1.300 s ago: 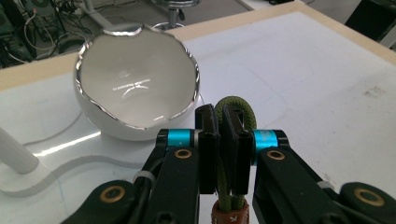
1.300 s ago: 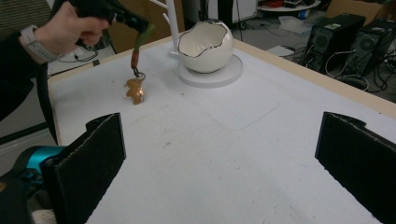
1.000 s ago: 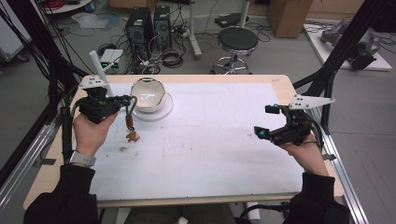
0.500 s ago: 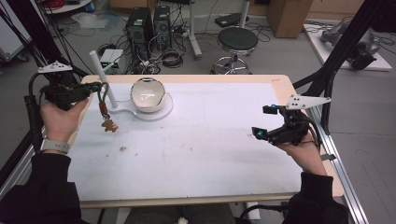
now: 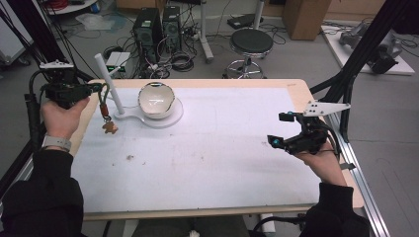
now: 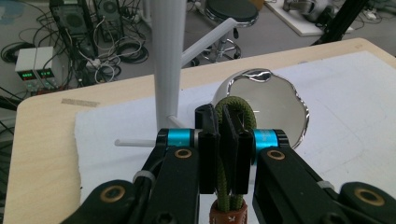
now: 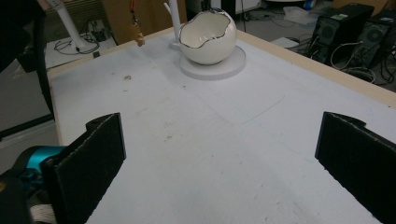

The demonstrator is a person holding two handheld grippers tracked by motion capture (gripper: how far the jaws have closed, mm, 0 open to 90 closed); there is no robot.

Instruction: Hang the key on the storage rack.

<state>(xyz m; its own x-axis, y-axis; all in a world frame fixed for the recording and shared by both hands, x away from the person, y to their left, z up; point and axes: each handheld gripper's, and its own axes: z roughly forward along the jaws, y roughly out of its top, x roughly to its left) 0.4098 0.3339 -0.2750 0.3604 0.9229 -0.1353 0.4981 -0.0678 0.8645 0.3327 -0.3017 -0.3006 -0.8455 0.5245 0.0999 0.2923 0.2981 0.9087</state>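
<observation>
While unlabelled, left gripper [image 6: 223, 154] w/ keychain [image 5: 105, 116].

Keychain [image 5: 104, 111]: olive-green cord loop [image 6: 235, 122], brown leather collar, small tan charm [image 5: 109, 128] at the lower end. It is hanging upright above the worktop's far-left area, the loop being pinched between the left gripper [image 6: 223, 140]'s jaws, the charm dangling just beside the stand.

Stand [image 5: 111, 84]: white, with a tilted post, side branches and a flat round base, sitting at the far left.

Bowl [image 5: 156, 100]: white broken-eggshell shape with a jagged silvery rim, resting on that base.
</observation>
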